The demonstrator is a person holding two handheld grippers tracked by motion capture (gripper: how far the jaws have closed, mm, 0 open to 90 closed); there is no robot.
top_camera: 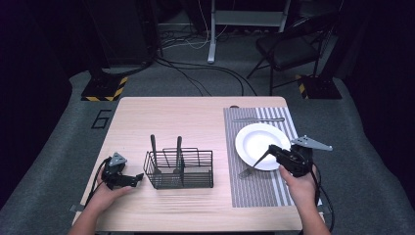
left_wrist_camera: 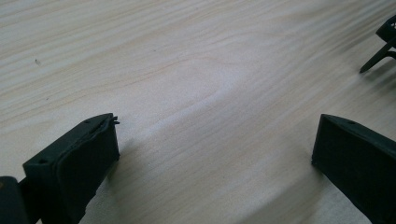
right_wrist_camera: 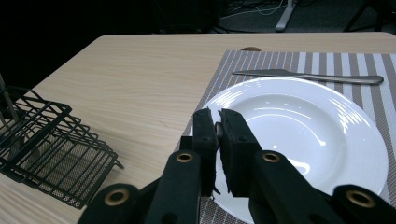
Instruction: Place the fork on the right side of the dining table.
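Landmark: the white plate [top_camera: 258, 145] on the striped placemat [top_camera: 281, 188], right side of the counter [top_camera: 195, 117]. Right tool [top_camera: 270, 151] hangs over the plate's near-left rim, jaws pinched narrow on a thin metal handle; in the right gripper view a sliver of metal shows between the pads [right_wrist_camera: 205, 135]. In the high view a flat utensil end [top_camera: 245, 171] sticks out on the placemat just off the plate's near-left edge, below the tool; it looks like a piece of cutlery, which kind I cannot tell. A knife [top_camera: 258, 119] lies across the placemat beyond the plate. Well left of the plate stands a black wire caddy [top_camera: 179, 169] with two dark-handled utensils [top_camera: 153, 147] upright in it. Left tool [top_camera: 138, 178] rests low on the bare counter just left of the caddy, jaws spread wide, nothing between them. Judgement: place-setting in hand, with the right tool laying this piece down beside the plate. Next move likely calls for lowering it flat on the placemat, alongside the plate's left edge, clear of the rim, then easing the jaws apart.
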